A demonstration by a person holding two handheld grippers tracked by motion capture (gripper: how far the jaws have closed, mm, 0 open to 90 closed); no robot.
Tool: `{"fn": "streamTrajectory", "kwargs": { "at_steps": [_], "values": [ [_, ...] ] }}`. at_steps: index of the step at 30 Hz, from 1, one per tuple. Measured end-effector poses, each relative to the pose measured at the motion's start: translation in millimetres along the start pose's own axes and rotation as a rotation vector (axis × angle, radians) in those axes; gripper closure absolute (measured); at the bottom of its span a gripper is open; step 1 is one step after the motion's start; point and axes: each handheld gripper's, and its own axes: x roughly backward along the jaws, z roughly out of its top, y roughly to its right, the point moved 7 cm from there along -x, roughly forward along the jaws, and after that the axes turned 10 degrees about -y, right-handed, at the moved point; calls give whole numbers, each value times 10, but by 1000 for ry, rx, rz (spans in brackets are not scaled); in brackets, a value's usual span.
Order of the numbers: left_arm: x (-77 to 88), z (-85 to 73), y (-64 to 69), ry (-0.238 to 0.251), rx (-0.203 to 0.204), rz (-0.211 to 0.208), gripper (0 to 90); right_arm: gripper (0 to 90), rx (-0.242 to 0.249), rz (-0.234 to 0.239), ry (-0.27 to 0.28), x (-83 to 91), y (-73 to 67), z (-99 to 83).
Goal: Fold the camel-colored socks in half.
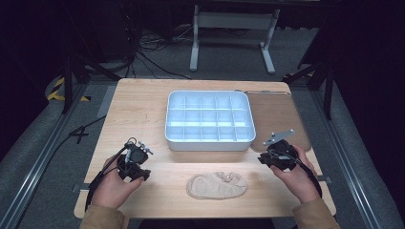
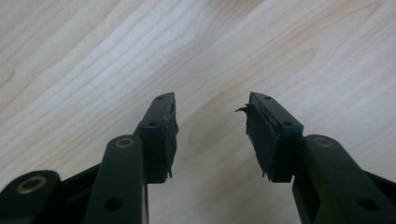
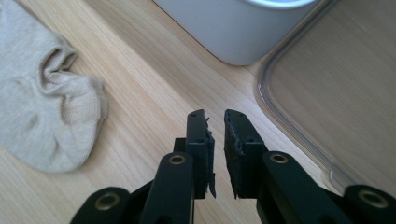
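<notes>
One beige sock (image 1: 217,185) lies between both grippers; left gripper (image 2: 211,135) fingers wide, right gripper (image 3: 215,154) fingers narrow, both empty.

Ahead of the left gripper (image 1: 135,164) lies bare bench (image 1: 138,114), with open wood all the way to the far edge. Toward its inner side the beige sock (image 1: 217,185) lies flat on the bench, low enough to pass over, with a strip of free wood between. The white divided tray (image 1: 209,119) stands ahead and inward of it, its walls a raised barrier. The right gripper (image 1: 277,155) sits just beside the tray's near corner (image 3: 243,51), with only a narrow lane of wood between the tray and the clear flat lid (image 3: 327,93) on its outer side. The sock (image 3: 44,112) lies near its inner side.
</notes>
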Motion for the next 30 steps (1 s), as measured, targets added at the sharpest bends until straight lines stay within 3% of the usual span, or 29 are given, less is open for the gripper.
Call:
{"fn": "streamTrajectory", "kwargs": {
  "at_steps": [2,4,6,8,12,18,20,22,25,27,30],
  "values": [
    [73,42,84,13,-7,-47,500,755,1,-2,5,38,-45,5],
    [146,90,164,55,-33,-87,514,735,5,7,12,42,-76,14],
    [192,128,199,85,-41,-104,524,721,4,30,10,29,-114,13],
    [203,144,232,75,-37,-150,552,710,-3,47,8,16,-144,4],
    [192,172,301,51,-70,-154,563,682,-10,105,6,-3,-214,3],
    [247,247,440,65,-117,-176,553,676,21,91,-14,-31,-306,-5],
    [241,255,502,57,-152,-174,569,686,23,100,-12,-25,-339,-6],
    [240,278,545,71,-161,-162,572,725,35,115,-18,-26,-386,-8],
    [243,308,613,94,-160,-183,582,773,53,131,-25,-36,-460,-2],
    [235,327,661,98,-155,-203,589,785,56,138,-25,-43,-498,6],
    [214,357,708,83,-171,-194,619,810,60,146,-27,-55,-549,13]
  ]
}}
